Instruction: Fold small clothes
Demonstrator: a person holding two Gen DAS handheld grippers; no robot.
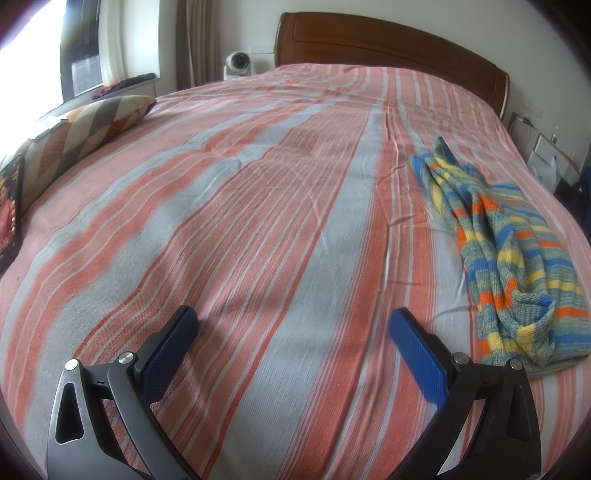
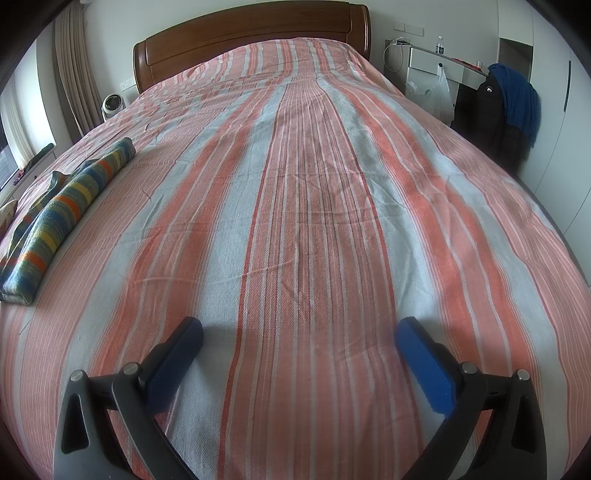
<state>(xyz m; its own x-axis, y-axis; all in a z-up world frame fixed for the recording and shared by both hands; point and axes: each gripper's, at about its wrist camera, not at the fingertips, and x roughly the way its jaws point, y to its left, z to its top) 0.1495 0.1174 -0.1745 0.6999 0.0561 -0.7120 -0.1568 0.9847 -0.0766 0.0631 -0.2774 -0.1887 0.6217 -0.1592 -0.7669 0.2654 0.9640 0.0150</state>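
Sweater lies bunched at the right of my left view, on the bed, touched by nothing. My left claw and right claw are both spread wide and empty. I judge folding not begun; next I must reach and spread it flat.

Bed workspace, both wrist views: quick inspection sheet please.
Surface: pink-and-grey striped bedspread, mild creases.
Job's things: one multicoloured striped knit garment, loosely bunched, lying on the bedspread between the two grippers.
Clutter: zigzag-patterned cushion at the bed edge.
Grippers: left gripper and right gripper both with jaws open, holding nothing, above bare bedspread.
Cables: white cable by the desk.
Surroundings: brown wooden headboard, small white fan, dark jacket on a chair.
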